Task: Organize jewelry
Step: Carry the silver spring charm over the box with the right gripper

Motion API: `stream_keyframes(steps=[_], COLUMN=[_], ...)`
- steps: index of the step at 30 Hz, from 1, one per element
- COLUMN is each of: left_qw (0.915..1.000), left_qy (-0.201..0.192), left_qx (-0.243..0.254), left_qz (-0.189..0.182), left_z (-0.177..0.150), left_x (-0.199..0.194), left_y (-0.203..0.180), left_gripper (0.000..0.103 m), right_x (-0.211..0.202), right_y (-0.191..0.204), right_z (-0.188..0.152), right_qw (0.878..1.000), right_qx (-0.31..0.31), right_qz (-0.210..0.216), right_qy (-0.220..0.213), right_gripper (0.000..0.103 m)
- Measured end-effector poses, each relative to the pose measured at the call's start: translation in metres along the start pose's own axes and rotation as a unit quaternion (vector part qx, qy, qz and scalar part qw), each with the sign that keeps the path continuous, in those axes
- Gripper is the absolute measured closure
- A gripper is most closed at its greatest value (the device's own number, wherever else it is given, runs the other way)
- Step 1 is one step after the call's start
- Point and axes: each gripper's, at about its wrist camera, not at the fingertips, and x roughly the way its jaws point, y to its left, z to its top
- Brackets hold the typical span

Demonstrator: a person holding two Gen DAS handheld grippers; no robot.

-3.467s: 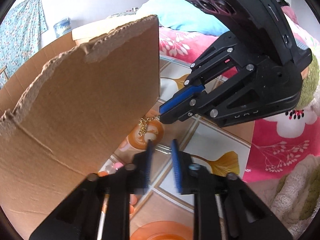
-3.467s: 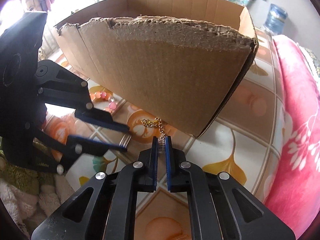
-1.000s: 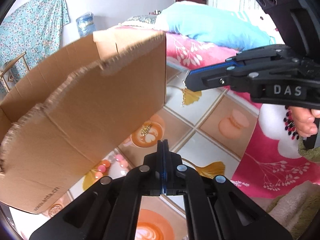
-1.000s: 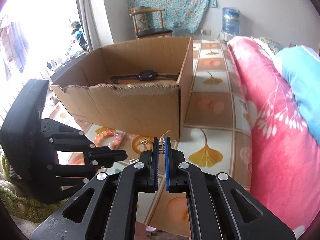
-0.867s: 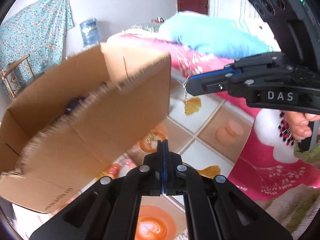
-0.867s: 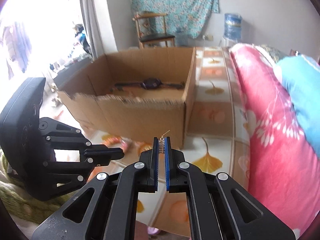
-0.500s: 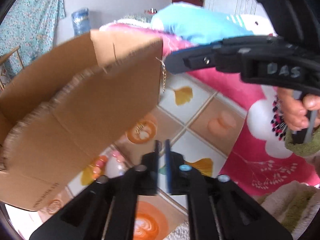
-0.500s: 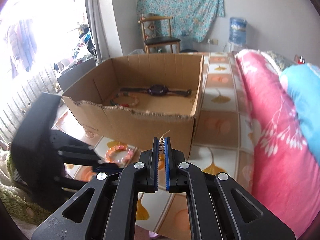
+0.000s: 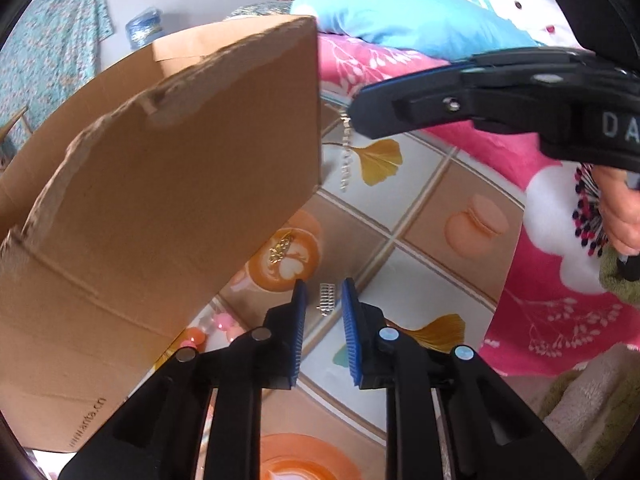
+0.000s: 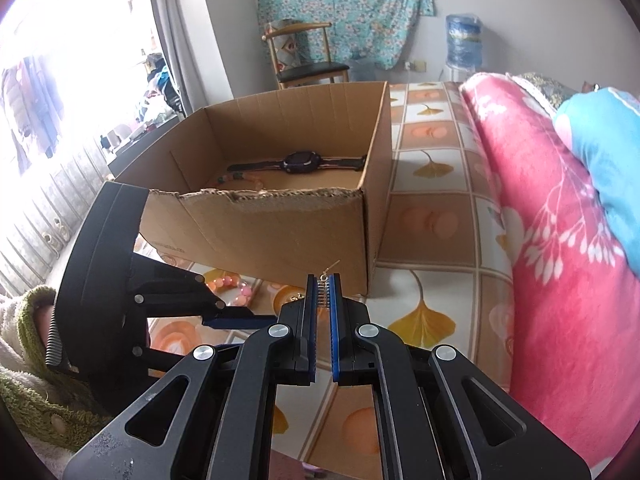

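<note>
Jewelry is split around the cardboard box [image 10: 256, 224]: a watch [image 10: 298, 162] and a bead bracelet [image 10: 236, 179] lie inside, a pink bead bracelet [image 10: 230, 284] outside its front wall. The right gripper [image 10: 323, 292], pads nearly together, pinches what looks like a rhinestone earring [image 9: 347, 152] before the box's corner. The left gripper [image 9: 323, 300], jaws just parted slightly, holds nothing; a small silver piece [image 9: 326, 299] lies on the mat between them.

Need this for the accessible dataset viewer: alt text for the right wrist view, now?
The right tool, shut on a dangling earring, points at an open cardboard box holding a dark watch and a bead bracelet. The left tool reaches in low at left above a patterned mat, where a pink bead bracelet lies.
</note>
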Motion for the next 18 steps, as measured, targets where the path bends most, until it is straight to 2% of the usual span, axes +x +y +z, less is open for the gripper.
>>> stream_keyframes(steps=[5,7,18], left_qw=[0.9999,0.9999,0.9997], left_qy=[0.012,0.012,0.004], left_qx=[0.006,0.007,0.020], left_qz=[-0.005,0.003,0.014], left_z=[0.0039,0.0047,0.0041], left_x=[0.0018,0.0021,0.0012], left_y=[-0.0001,0.0007,-0.0050], left_gripper=[0.087,0.097,0.099], right_x=[0.0008,0.0009,-0.0060], right_y=[-0.0035,-0.0051,-0.0094], right_z=[-0.0016,-0.0020,-0.0029], right_qw=[1.000,1.000,1.000], right_qx=[0.006,0.007,0.010], right_qz=[0.004,0.006,0.004], right_qy=[-0.001,-0.001,-0.010], right_gripper=[0.100,0.100,0.100])
